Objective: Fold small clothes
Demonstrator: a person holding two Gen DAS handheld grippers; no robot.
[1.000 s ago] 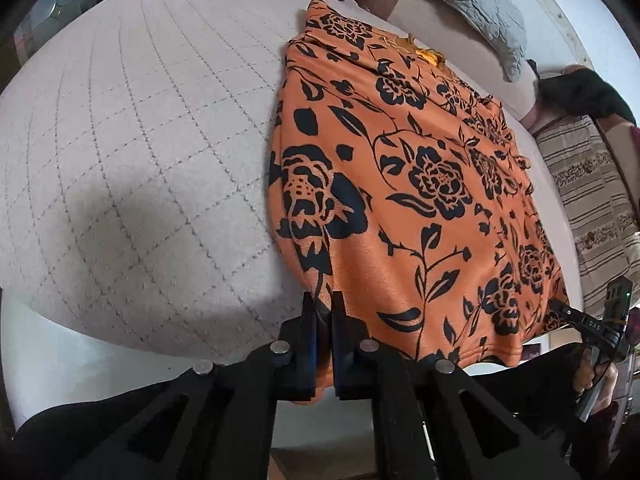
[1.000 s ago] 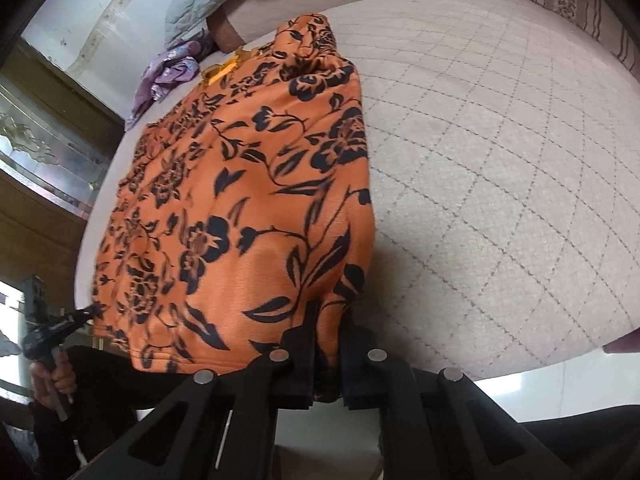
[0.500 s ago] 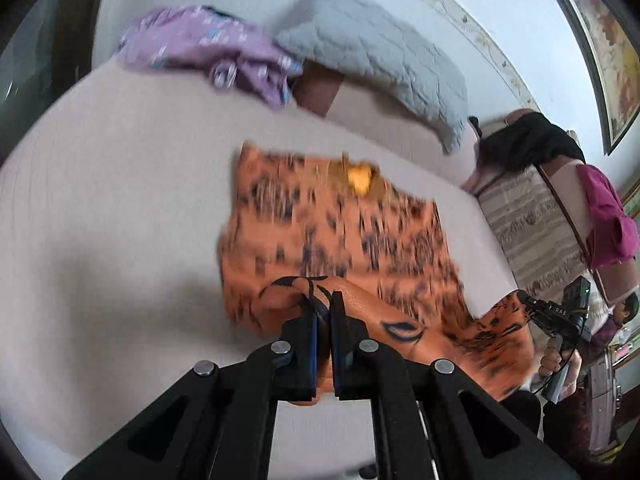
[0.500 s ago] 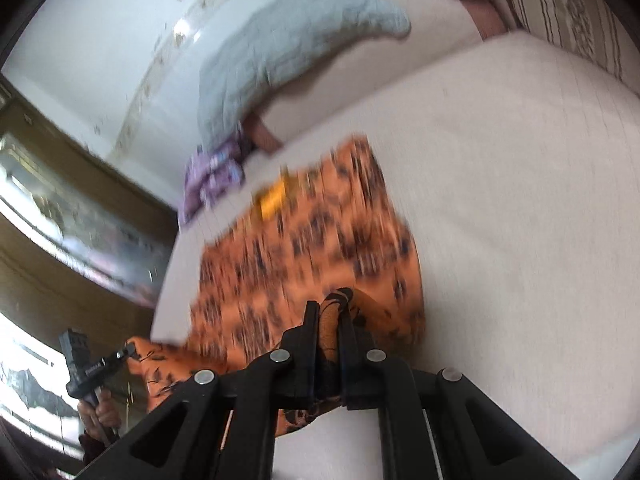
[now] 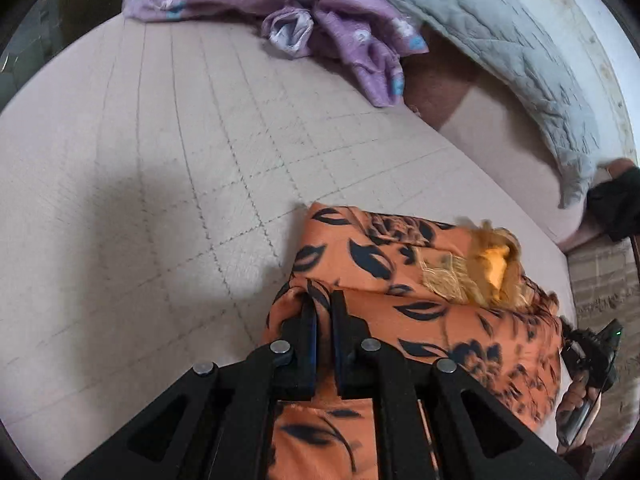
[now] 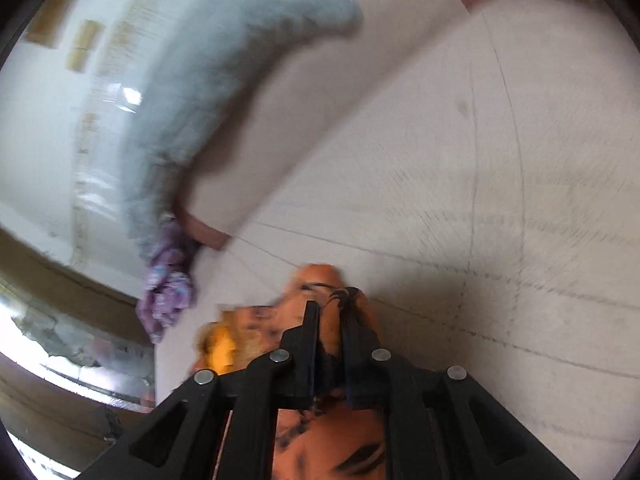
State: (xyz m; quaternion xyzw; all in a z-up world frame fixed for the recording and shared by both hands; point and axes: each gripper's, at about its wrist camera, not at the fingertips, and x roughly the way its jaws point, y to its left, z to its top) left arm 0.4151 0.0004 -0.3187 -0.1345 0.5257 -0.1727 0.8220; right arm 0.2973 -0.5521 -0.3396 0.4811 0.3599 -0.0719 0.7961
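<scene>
Orange floral garment doubled over on the bed, a corner pinched in each pair of tongs.

The orange garment (image 5: 420, 320) carries a black print of leaves and roses, with a patch of gold trim and a bright yellow-orange inner spot near its far edge. It lies on the pale quilted bed (image 5: 160, 160), its near part lifted and brought over the far part. The left tongs (image 5: 323, 308) are nearly closed, a gathered fold of the cloth clamped between them. The right tongs (image 6: 332, 306) are likewise narrow and grip a bunched bit of the same cloth; that view is blurred. A crumpled purple garment (image 5: 320, 20) and a grey quilted pillow (image 5: 500, 60) lie at the far side of the bed, well apart from the orange one.
</scene>
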